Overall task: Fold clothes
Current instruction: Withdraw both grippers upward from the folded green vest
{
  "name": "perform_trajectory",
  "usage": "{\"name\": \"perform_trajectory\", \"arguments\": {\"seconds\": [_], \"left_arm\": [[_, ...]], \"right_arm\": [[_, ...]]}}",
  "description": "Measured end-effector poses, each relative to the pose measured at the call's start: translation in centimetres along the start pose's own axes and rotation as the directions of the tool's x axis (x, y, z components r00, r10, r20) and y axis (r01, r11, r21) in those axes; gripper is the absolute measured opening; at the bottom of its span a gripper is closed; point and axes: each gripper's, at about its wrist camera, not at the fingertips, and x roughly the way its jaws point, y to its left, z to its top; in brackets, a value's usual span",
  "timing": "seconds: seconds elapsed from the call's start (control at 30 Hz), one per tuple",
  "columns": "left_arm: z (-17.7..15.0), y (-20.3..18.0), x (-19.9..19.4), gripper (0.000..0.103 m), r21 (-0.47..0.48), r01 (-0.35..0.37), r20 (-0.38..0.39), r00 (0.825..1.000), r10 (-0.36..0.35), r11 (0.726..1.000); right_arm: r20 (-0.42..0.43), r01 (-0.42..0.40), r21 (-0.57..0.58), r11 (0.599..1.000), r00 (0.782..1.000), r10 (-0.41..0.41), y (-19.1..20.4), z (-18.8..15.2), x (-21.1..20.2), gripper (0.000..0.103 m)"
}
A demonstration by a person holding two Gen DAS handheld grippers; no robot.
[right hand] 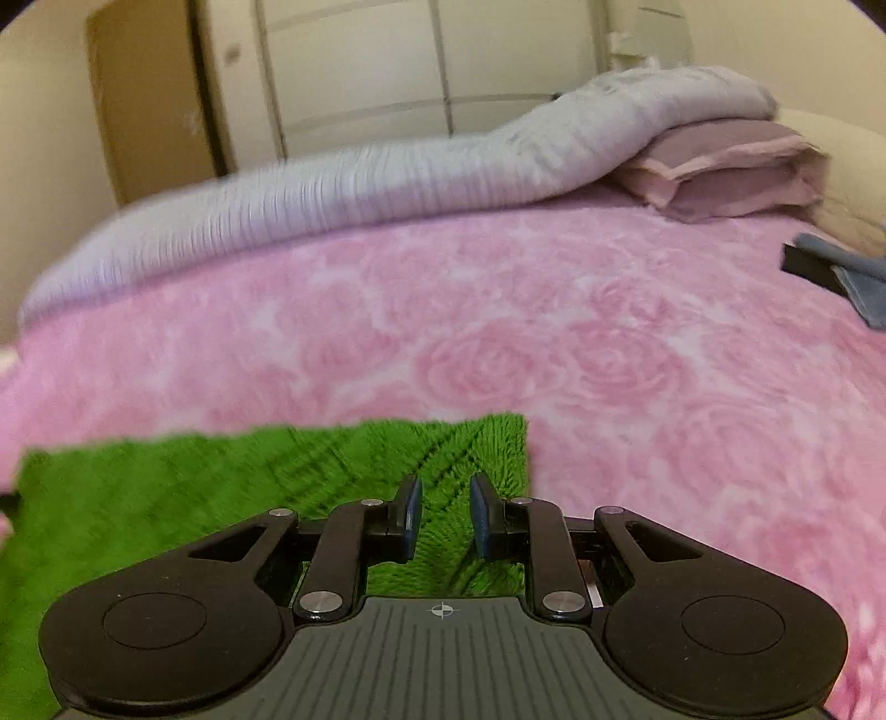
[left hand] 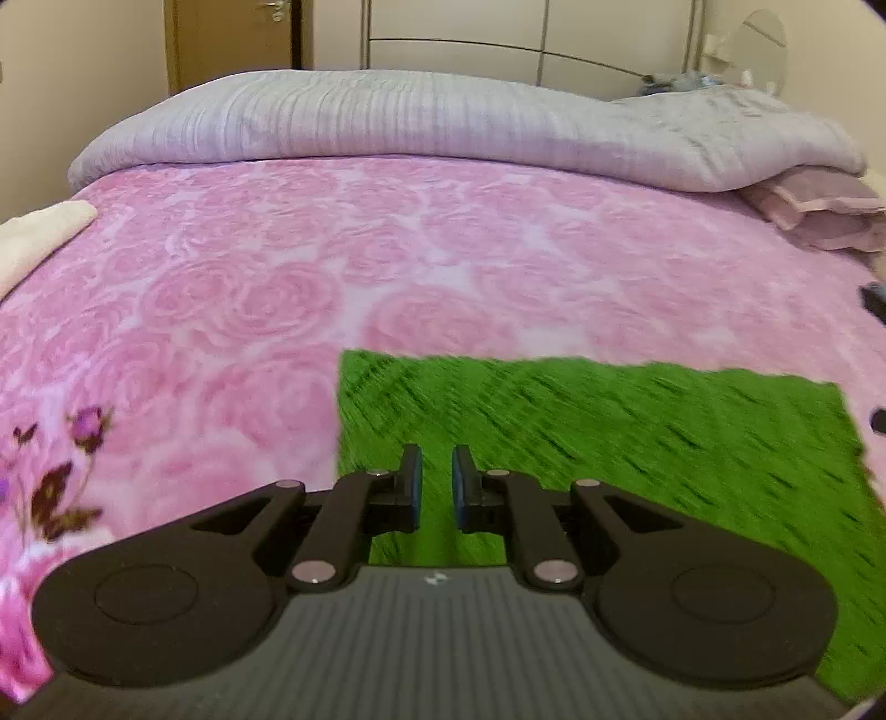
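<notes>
Green cloth lies flat on the pink rose-patterned bedspread, near the bed's front edge, with straight edges and a square corner showing at its far side in each wrist view. Its shaggy, ribbed surface is blurred in both pictures.

Above the cloth's left part hangs the left gripper, its jaws parted by a narrow gap with only the green fabric seen below between them; nothing is pinched. The right gripper hangs over the cloth's right far corner, its jaws standing a little wider, also gripping nothing.

Farther out, a rolled lilac-grey quilt runs along the far side of the bed. Pink-mauve pillows are stacked under its right end. A pale folded cloth sits at the bed's left edge, and a grey-blue garment lies at the right edge. No container shows in either view. Behind the bed stand a wardrobe and a wooden door.
</notes>
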Motion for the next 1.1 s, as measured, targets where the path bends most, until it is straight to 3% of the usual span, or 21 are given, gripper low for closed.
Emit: {"name": "perform_trajectory", "arguments": {"seconds": [0.17, 0.27, 0.47, 0.57, 0.73, 0.9, 1.1], "left_arm": [[-1.6, -1.0, -3.4, 0.011, 0.01, 0.018, -0.003, 1.0, -0.018, 1.0], [-2.1, -1.4, -5.1, 0.011, 0.003, 0.03, -0.003, 1.0, -0.03, 1.0], [-2.7, -2.9, -7.6, 0.011, 0.008, 0.011, 0.003, 1.0, -0.011, 1.0], [-3.3, -3.4, -9.5, 0.011, 0.009, -0.016, 0.003, 1.0, 0.016, 1.0], [-5.0, -4.0, -13.0, 0.018, 0.019, -0.081, -0.01, 0.997, 0.081, 0.997], [-7.6, -4.5, -16.4, 0.027, 0.039, -0.105, -0.012, 0.994, 0.106, 0.994], [-10.2, -4.9, -19.0, 0.027, 0.024, -0.089, -0.013, 0.996, 0.09, 0.996]], "right_arm": [[0.056, -0.006, 0.018, 1.0, 0.998, 0.005, -1.6, 2.1, -3.5, 0.026], [0.084, 0.07, -0.057, 0.996, 0.994, -0.065, -2.3, 3.3, -4.6, 0.029], [0.135, 0.145, -0.136, 0.98, 0.983, -0.127, -1.9, 4.0, -5.9, 0.031], [0.083, 0.205, -0.117, 0.972, 0.977, -0.196, 0.2, 3.2, -7.3, 0.031], [-0.028, 0.079, -0.064, 0.995, 0.996, -0.081, 4.3, -0.3, -12.5, 0.032], [-0.118, -0.001, -0.052, 0.999, 0.993, -0.005, 7.0, -4.5, -16.4, 0.032], [-0.096, 0.012, -0.05, 0.999, 0.995, -0.017, 7.3, -6.5, -19.3, 0.032]]}}
